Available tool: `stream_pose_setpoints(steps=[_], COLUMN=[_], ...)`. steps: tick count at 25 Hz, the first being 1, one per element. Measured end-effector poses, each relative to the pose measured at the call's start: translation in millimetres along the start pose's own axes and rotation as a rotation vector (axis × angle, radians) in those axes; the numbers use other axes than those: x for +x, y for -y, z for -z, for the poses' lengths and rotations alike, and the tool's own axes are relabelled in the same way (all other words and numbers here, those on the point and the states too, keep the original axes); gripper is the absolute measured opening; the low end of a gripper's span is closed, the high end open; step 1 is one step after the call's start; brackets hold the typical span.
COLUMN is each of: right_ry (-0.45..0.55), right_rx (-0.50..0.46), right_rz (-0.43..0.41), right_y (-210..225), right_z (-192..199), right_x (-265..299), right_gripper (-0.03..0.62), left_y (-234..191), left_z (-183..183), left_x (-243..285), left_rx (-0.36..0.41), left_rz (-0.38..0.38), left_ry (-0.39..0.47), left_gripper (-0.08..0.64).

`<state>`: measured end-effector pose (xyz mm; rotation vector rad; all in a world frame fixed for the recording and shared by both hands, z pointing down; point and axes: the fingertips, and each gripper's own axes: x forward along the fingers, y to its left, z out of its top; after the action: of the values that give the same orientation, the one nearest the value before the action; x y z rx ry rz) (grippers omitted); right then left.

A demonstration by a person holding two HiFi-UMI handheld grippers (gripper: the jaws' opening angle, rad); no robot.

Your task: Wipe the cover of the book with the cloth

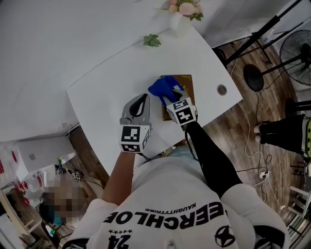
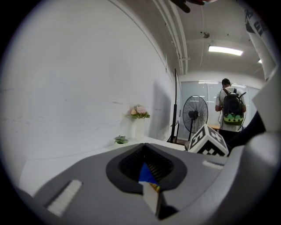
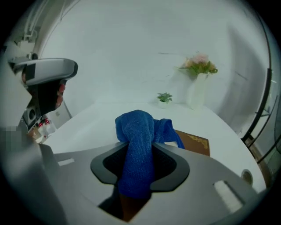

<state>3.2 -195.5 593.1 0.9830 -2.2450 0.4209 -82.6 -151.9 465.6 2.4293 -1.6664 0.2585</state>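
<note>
Right of centre in the head view, on the white table (image 1: 109,82), the brown book (image 1: 187,85) lies flat with the blue cloth (image 1: 163,87) bunched over its left part. The right gripper (image 1: 170,96) has its jaws clamped on the cloth. In the right gripper view a thick fold of the cloth (image 3: 137,132) runs between the jaws of this gripper (image 3: 139,163) and spills forward onto the cover. A gold-trimmed corner of the book (image 3: 196,143) shows just right of the cloth.

The left gripper (image 1: 144,98) sits just left of the book over bare table; whether it touches the table I cannot tell. In its own view the jaws of the left gripper (image 2: 143,147) are drawn together with nothing gripped. Only a sliver of blue cloth shows through the opening behind the tips.

A small plant (image 1: 151,41) and a vase of flowers (image 1: 183,8) stand at the upper centre, near the table's far edge.
</note>
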Motion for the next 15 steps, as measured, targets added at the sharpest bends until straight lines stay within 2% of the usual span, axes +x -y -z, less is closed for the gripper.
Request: stream_pose_setpoints(steps=[9, 12, 15], right_ry=[-0.021, -0.019, 0.007], right_rx=[0.161, 0.199, 0.203], right_rz=[0.283, 0.290, 0.263], right_y=[102, 108, 95], right_z=[43, 43, 29], right_x=[-48, -52, -56], right_gripper=[0.131, 0.130, 0.132], left_y=[17, 17, 16], left_z=[-3, -4, -4], left_x=[19, 19, 15], left_rx=[0.011, 0.007, 0.009], left_rz=[0.052, 0.060, 0.057], left_ry=[0.002, 0.003, 0.006], left_gripper=[0.058, 0.058, 0.058])
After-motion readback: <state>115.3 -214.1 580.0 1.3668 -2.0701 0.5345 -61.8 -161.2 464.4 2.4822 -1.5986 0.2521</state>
